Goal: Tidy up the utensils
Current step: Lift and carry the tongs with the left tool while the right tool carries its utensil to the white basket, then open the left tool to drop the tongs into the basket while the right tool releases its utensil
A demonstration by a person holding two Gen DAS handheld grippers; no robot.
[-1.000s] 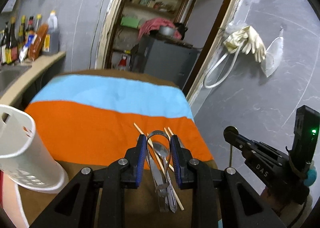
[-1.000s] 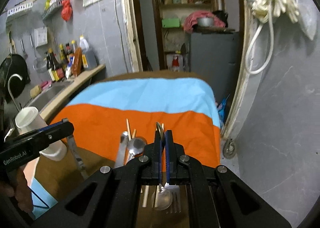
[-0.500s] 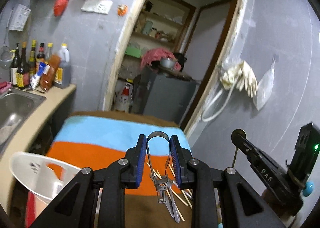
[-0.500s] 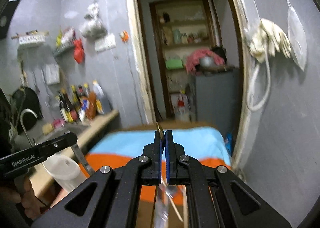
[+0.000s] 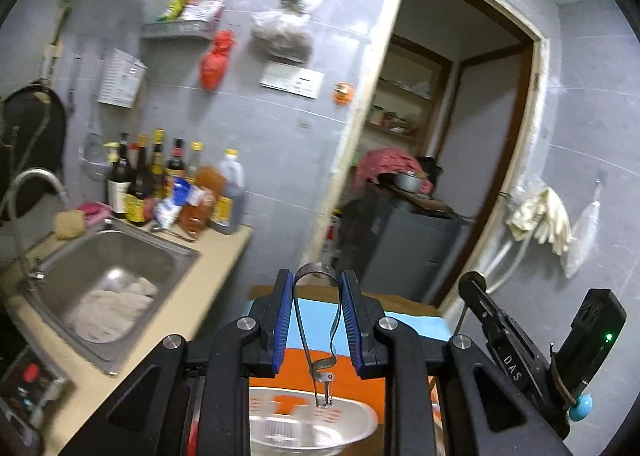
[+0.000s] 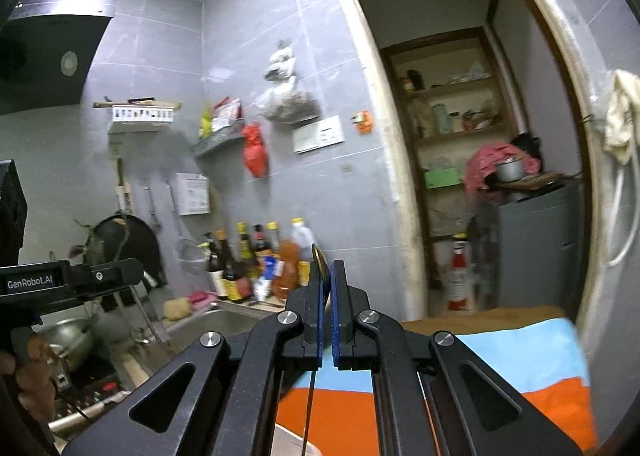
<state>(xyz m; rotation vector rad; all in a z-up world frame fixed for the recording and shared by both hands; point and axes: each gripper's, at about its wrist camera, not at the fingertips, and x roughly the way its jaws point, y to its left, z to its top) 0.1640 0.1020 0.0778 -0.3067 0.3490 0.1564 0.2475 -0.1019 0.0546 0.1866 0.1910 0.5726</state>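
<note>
Both claws grip: left claw (image 5: 316,320) tongs (image 5: 316,312), right claw (image 6: 327,316) a half-hidden utensil (image 6: 319,256)

Table: a cloth-covered table (image 6: 500,368) stood by the doorway, its far edge toward the grey cabinet.
Cloth: the striped cloth (image 5: 320,316) ran brown at the far edge, then light blue, then orange nearer the cameras.
Container: a white perforated container (image 5: 312,428) sat over the orange stripe near the table's near edge; whether it rested on the cloth could not be told.
Left edge: it ran close beside the beige counter (image 5: 192,296).
</note>
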